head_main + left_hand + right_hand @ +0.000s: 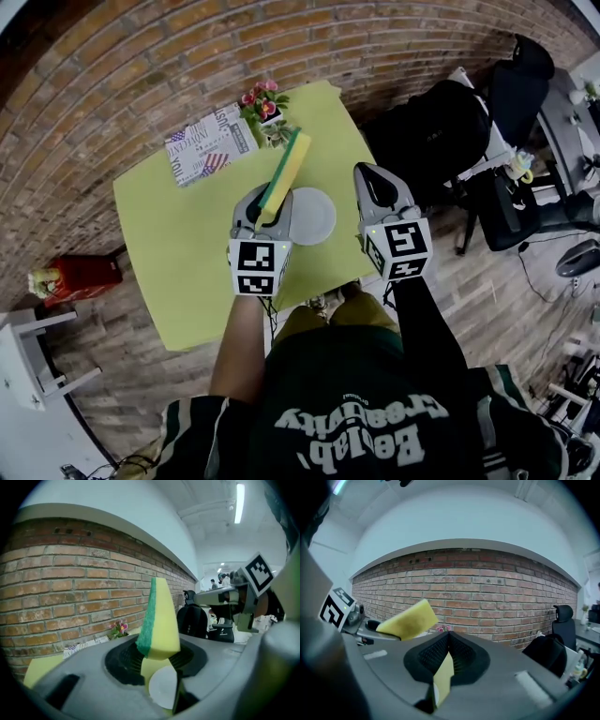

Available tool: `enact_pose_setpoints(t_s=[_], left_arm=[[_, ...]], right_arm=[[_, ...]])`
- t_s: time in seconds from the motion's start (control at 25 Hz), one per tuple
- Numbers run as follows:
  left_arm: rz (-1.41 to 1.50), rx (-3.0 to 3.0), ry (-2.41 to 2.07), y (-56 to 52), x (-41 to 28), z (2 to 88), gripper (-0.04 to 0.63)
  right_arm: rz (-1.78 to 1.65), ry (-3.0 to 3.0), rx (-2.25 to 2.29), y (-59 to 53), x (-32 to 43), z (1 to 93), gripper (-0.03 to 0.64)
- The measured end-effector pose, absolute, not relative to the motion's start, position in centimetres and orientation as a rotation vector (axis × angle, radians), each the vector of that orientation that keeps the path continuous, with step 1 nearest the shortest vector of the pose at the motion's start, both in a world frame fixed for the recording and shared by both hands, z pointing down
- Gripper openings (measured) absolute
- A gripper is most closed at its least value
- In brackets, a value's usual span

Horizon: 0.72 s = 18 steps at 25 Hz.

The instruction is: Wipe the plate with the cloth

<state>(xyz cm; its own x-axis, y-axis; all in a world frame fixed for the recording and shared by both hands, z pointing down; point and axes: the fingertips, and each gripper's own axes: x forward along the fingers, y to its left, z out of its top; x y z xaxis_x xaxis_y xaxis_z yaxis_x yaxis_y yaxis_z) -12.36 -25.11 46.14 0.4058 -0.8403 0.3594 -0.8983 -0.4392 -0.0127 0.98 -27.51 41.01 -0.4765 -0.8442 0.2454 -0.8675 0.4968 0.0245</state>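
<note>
Two tongs are up over the yellow-green table [178, 253], one in each of my hands, and only the left one has hold of anything. My left tongs [266, 201] are closed on the near end of a sponge [287, 167], yellow foam with a green scouring face on one side. The jaws pinch its lower part, and the rest sticks out past the tips, away from me and towards the flowers [264, 103] at the far edge of the table. The sponge is in the air and touches nothing but the jaws. The plate [317, 217], white and round, lies flat on the table near its right side. From my head it sits between the two tongs, with its left rim under the left one, and in the left gripper view a bit of it shows through the slot below the sponge. My right tongs [368, 178] hang just right of the plate with the jaw tips pressed together and nothing between them; only a sliver of table shows through the slot behind the tips. A patterned box [208, 145] lies beside the flowers, well apart from the plate. A brick wall [487, 592] rises behind the table, and a black chair [441, 131] stands off to the right.
</note>
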Motion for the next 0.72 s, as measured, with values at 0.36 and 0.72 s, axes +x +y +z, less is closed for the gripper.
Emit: enact_pose_setpoints(t_s=[0.36,0.72], left_arm=[[0.708,2.381,-1.385,-23.8,-10.1,54.6,0.13],[0.948,2.309,-1.234,-21.6,-7.5,60.7,0.13]], right_arm=[[0.189,-2.497,1.46,-28.2,1.5,42.4,0.014],[0.216,-2.484,1.46,-28.3,2.1,43.1,0.014]])
